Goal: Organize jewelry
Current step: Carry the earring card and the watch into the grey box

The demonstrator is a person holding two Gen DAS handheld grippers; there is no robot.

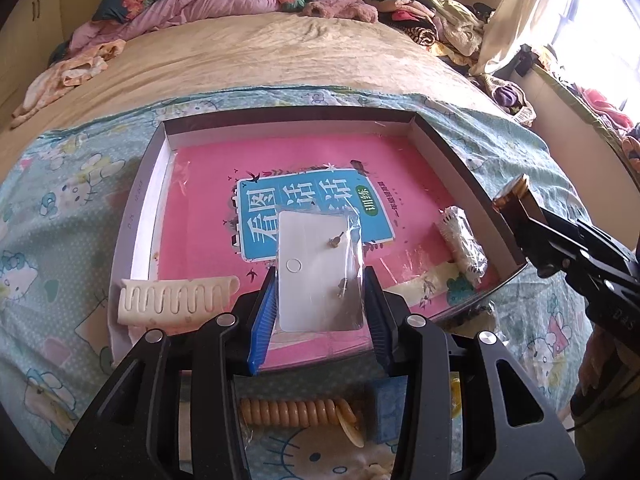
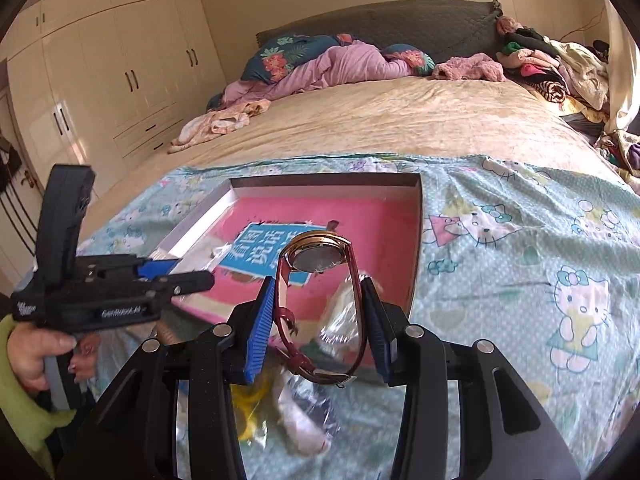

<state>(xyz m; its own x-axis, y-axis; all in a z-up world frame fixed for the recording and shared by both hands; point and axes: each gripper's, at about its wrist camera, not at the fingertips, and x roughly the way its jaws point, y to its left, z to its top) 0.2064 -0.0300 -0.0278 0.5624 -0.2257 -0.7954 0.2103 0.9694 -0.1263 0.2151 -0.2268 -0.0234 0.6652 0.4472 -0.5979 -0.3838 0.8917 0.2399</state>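
On the bed, over the cartoon-cat sheet, the shallow dark-walled box lined with a pink book (image 1: 460,152) already holds a wrapped white roll (image 1: 464,246), while a cream wavy comb (image 1: 176,294) and an orange coiled hair tie (image 1: 296,412) wait outside — roughly midway, I'd judge. Left tongs (image 1: 320,300) pinch a clear-bagged white earring card (image 1: 316,268) above the box; right tongs (image 2: 320,312) are clamped on a gold-cased, red-strapped watch (image 2: 320,258), hovering near its right wall.

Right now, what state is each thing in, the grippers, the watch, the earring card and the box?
left gripper: shut on the earring card.
earring card: in a clear sleeve, held over the box, two studs on it.
right gripper: shut on the watch.
watch: lifted, strap buckled in a loop, face turned away.
box: open, no lid on it.
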